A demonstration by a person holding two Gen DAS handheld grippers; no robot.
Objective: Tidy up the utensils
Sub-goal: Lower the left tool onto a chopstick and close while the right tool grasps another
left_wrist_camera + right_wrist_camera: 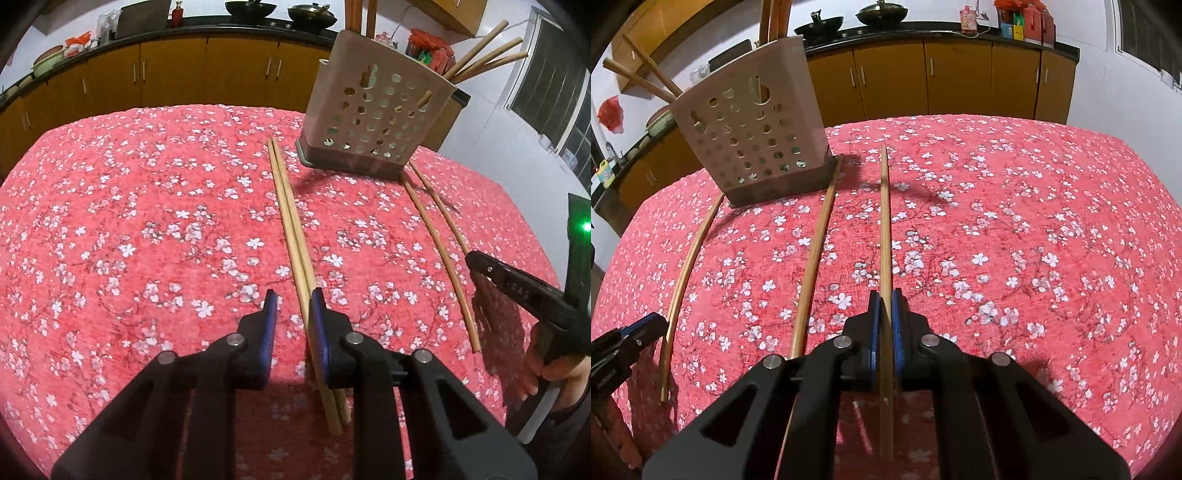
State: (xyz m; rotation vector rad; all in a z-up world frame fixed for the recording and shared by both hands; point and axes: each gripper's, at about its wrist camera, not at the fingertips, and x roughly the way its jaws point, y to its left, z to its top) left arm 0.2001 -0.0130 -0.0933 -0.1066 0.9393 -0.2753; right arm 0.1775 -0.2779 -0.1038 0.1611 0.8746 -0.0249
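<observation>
Work surface: a table under a red tablecloth printed with white blossoms.

Utensil holder: a beige box, its wall perforated with round holes, set on a dark base. It stands upright at the far side of the cloth. Several wooden chopsticks already stand in it, leaning out over the rim.

Left gripper: the blue pads stand apart. A pair of chopsticks lies flat on the cloth between them, side by side and touching each other. The pair runs close along the right-hand pad, with a clear gap to the left-hand pad. The pair is pale, plain wood, long and slender, and its far ends reach almost to the holder's base.

Right gripper: the pads are clamped on a single chopstick of the same pale wood, gripped near its near end and pointing away towards the holder.

One loose chopstick lies on the cloth between the two grippers, its far end at the holder's base.
</observation>
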